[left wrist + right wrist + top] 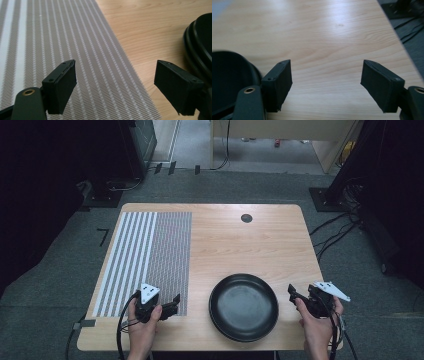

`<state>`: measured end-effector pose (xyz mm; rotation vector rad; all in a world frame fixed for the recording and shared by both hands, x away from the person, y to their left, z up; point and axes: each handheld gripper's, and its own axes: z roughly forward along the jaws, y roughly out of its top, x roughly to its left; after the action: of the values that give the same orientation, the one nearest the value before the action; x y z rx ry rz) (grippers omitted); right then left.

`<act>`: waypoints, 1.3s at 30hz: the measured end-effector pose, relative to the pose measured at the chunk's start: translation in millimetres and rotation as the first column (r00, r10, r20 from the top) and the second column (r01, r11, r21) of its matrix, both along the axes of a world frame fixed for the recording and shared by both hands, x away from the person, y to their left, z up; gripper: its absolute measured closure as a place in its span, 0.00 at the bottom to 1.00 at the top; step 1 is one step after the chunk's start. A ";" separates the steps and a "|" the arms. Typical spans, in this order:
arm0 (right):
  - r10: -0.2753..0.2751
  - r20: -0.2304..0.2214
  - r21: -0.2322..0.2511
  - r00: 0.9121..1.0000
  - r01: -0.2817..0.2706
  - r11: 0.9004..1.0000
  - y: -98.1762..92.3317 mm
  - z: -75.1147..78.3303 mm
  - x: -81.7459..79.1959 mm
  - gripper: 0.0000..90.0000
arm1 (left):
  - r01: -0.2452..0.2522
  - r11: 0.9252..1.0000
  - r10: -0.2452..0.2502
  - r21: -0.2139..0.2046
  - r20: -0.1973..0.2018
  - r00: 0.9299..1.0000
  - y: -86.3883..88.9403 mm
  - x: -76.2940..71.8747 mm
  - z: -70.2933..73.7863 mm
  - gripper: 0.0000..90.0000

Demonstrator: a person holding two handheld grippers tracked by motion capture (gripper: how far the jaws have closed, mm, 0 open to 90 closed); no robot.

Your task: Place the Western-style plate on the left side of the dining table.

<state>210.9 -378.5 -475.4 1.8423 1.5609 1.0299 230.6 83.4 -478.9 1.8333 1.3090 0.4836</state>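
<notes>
Two hands come in from the bottom edge of the high view, each holding a gripper at the near side of the wooden table (240,240). On the person's left, the left gripper (172,306) sits over the near corner of a striped mat (150,255), which covers the left part of the tabletop. Its jaws are spread wide with nothing between them; in the left gripper view one jaw hangs over the mat (62,50) and the other over bare wood just beside a black plate (200,45).

That plate (243,306), round, dark and empty, lies on the table between the two grippers, near the front edge.

On the other side, the right gripper (292,294) is held just beside the plate's rim, close to the table's right edge. Its jaws also stand wide apart and hold nothing, with bare wood (329,37) showing between them and the plate (229,75) at the lower left of the right gripper view.

A small dark round hole (246,218) marks the far side of the table.
</notes>
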 end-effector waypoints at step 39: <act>0.078 0.019 -0.034 0.997 -0.077 0.996 22.7 -15.2 -2.3 0.28 | 0.173 0.983 -0.175 -0.055 -0.019 0.984 -75.5 5.0 2.7 0.25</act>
<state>208.6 -355.9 -490.6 1.7558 1.6394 1.0470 235.6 7.9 -476.2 1.8938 1.1535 0.3309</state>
